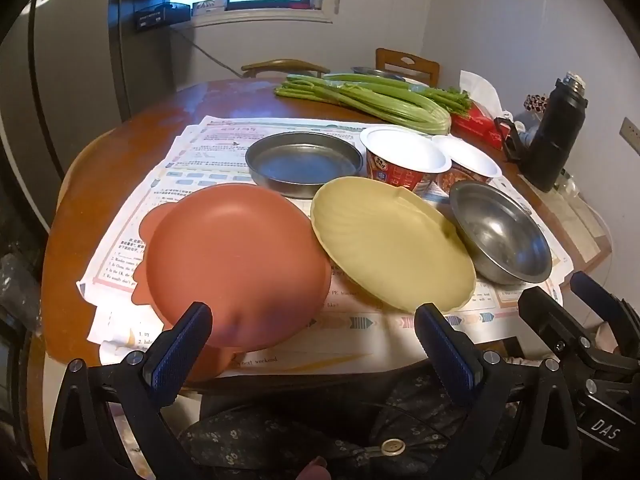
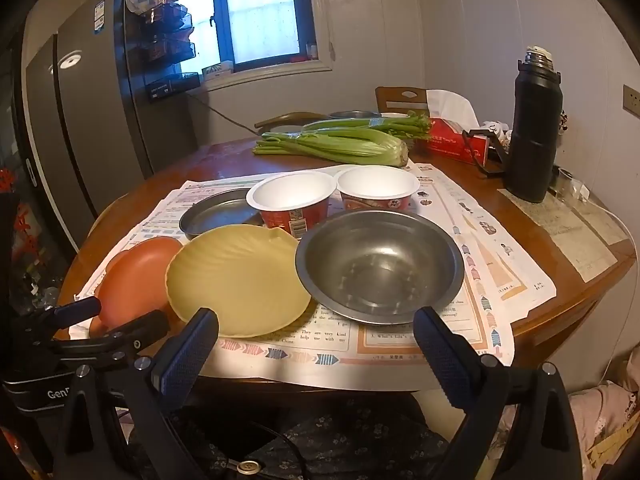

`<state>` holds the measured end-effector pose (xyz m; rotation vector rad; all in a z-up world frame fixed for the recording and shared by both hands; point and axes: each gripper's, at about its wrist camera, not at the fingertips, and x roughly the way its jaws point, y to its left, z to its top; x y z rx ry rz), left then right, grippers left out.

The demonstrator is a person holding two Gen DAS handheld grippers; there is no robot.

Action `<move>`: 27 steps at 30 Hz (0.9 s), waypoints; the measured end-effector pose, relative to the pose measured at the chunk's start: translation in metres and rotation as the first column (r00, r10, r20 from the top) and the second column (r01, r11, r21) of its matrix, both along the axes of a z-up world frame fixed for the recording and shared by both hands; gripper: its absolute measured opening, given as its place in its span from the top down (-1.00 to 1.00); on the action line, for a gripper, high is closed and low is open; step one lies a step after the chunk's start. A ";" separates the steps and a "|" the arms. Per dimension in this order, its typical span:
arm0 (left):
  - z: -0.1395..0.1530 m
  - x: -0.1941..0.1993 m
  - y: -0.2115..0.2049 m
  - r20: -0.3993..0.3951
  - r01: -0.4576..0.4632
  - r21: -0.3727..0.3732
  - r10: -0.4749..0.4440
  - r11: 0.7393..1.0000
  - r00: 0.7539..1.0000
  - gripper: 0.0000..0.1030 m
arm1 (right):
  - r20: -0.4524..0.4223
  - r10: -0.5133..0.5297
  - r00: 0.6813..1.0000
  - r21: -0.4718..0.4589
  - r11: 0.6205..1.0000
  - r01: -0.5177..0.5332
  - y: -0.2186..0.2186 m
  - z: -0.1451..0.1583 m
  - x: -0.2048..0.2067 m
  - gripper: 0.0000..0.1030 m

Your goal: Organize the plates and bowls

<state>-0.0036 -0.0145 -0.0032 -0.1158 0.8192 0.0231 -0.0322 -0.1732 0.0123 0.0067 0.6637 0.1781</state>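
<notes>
On papers (image 1: 208,148) spread over a round wooden table lie an orange plate (image 1: 236,264), a yellow shell-shaped plate (image 1: 388,244), a steel bowl (image 1: 500,232), a shallow steel pan (image 1: 304,160) and two red paper cups (image 1: 404,160) (image 1: 468,168). My left gripper (image 1: 316,316) stands open just short of the table's near edge, its left finger in front of the orange plate. My right gripper (image 2: 316,320) is open too, nothing between its fingers, in front of the yellow plate (image 2: 236,280) and steel bowl (image 2: 380,264). The orange plate (image 2: 136,276) sits at left, the pan (image 2: 216,212) and cups (image 2: 292,200) (image 2: 376,192) behind.
Celery (image 2: 332,144) lies at the table's far side, with a red tissue box (image 2: 456,144) and a tall black flask (image 2: 532,128) at the right. A chair back (image 2: 400,96) and a grey fridge (image 2: 76,120) stand beyond. A person's dark patterned clothing (image 1: 320,420) shows below the grippers.
</notes>
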 end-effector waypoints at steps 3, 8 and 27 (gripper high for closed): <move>0.000 0.000 0.001 0.000 0.000 -0.004 0.000 1.000 1.000 -0.97 | -0.001 -0.006 1.000 -0.002 1.000 0.006 0.000 -0.001 -0.001 -0.91; 0.000 -0.001 0.001 -0.003 0.000 -0.004 0.000 1.000 1.000 -0.97 | -0.006 -0.007 1.000 -0.004 1.000 0.007 0.001 -0.001 -0.002 -0.91; 0.001 -0.003 0.002 -0.001 -0.003 -0.001 0.003 1.000 1.000 -0.97 | -0.004 -0.004 1.000 -0.013 1.000 0.004 0.000 0.001 -0.003 -0.91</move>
